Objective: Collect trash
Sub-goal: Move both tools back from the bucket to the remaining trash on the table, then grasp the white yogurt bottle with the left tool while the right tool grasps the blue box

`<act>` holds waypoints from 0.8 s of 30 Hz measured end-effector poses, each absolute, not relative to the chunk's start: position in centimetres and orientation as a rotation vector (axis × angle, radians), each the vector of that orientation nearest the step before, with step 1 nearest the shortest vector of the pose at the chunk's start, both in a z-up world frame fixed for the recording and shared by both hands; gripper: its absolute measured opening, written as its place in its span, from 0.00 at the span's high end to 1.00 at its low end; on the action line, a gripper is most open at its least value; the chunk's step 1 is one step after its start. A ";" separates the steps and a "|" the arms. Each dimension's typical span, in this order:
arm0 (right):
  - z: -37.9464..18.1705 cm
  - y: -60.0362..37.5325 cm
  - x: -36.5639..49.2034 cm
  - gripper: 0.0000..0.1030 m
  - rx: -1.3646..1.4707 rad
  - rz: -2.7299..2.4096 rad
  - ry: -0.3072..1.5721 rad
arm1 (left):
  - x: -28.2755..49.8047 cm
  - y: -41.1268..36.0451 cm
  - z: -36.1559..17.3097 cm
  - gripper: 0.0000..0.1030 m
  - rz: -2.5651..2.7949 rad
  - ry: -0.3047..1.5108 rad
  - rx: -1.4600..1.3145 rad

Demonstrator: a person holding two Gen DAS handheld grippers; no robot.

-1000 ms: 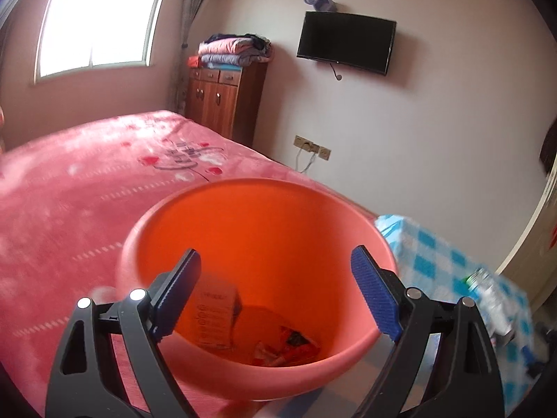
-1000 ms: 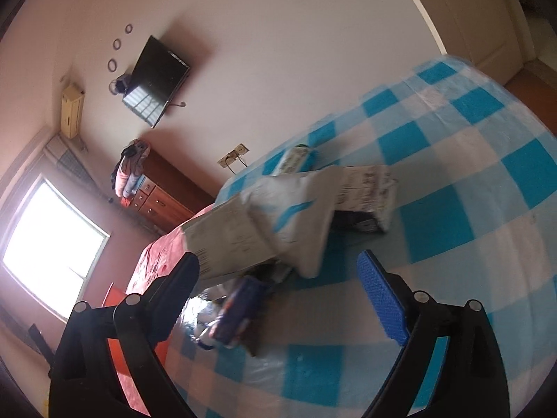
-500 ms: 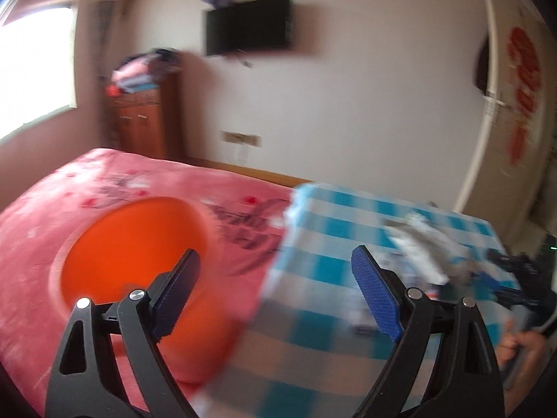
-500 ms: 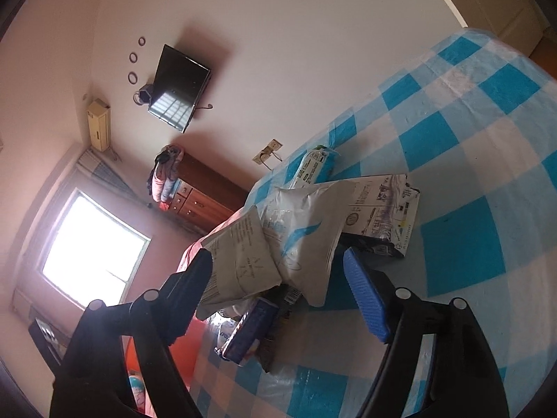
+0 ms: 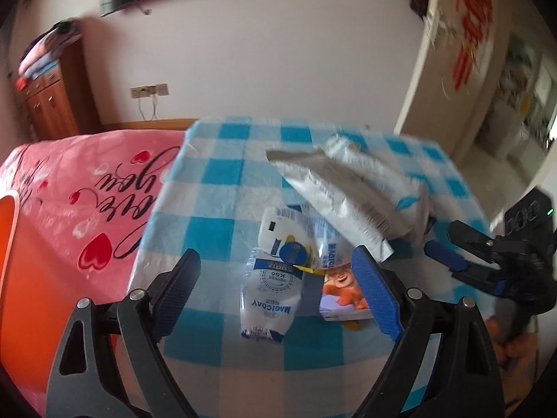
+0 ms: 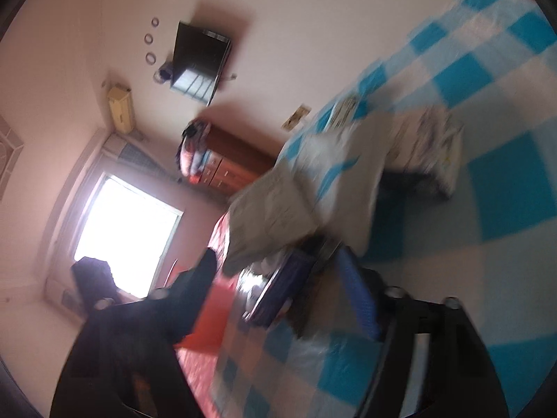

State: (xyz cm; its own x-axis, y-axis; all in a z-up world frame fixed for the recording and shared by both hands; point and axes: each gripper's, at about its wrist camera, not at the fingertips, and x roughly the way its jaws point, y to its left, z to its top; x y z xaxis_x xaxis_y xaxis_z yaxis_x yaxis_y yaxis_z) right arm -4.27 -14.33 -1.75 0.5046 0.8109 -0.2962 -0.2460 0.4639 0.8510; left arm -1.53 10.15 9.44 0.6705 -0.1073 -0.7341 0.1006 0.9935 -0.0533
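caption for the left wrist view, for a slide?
Open left gripper above a white-and-blue MAGICDAY sachet on the blue-checked tablecloth, beside crumpled grey bags.

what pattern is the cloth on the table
Blue and white checks on the tablecloth, clearest in the left wrist view.

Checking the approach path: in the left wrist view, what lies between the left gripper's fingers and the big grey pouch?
In the left wrist view, the left gripper stands open; white MAGICDAY wrappers and a cartoon-printed box lie before the grey pouch.
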 end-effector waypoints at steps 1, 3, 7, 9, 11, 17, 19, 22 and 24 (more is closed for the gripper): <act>-1.8 -14.0 -4.4 0.40 0.847 0.759 0.795 | -1.2 10.0 9.1 0.14 -0.137 0.842 -0.001; -1.9 -13.0 -4.8 0.41 0.835 0.798 0.817 | -0.6 9.7 8.6 0.14 -0.170 0.862 -0.012; -2.2 -11.7 -5.1 0.47 0.826 0.833 0.861 | 1.0 9.4 7.6 0.14 -0.188 0.885 -0.039; -2.7 -11.4 -5.0 0.50 0.834 0.839 0.893 | 2.0 9.7 7.2 0.14 -0.191 0.894 -0.072; -3.1 -11.1 -5.0 0.51 0.836 0.842 0.914 | 2.6 10.0 6.7 0.14 -0.200 0.897 -0.096; -3.5 -10.5 -5.0 0.51 0.814 0.838 0.938 | 4.3 10.5 5.7 0.14 -0.234 0.893 -0.147; -3.6 -10.5 -5.0 0.51 0.818 0.836 0.939 | 4.7 10.6 5.5 0.14 -0.251 0.883 -0.167; -3.9 -10.5 -5.0 0.51 0.833 0.834 0.929 | 5.1 10.7 5.2 0.17 -0.277 0.879 -0.198; -4.2 -10.6 -5.0 0.49 0.848 0.836 0.926 | 5.2 10.8 5.0 0.25 -0.296 0.877 -0.230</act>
State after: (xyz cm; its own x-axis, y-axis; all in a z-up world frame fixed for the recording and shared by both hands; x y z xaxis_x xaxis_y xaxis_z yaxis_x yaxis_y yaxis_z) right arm -4.99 -10.56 -4.17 0.3582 0.8769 -0.3204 -0.2296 0.4154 0.8802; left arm 5.22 10.78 4.99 0.6031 -0.3464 -0.7185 0.1598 0.9350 -0.3167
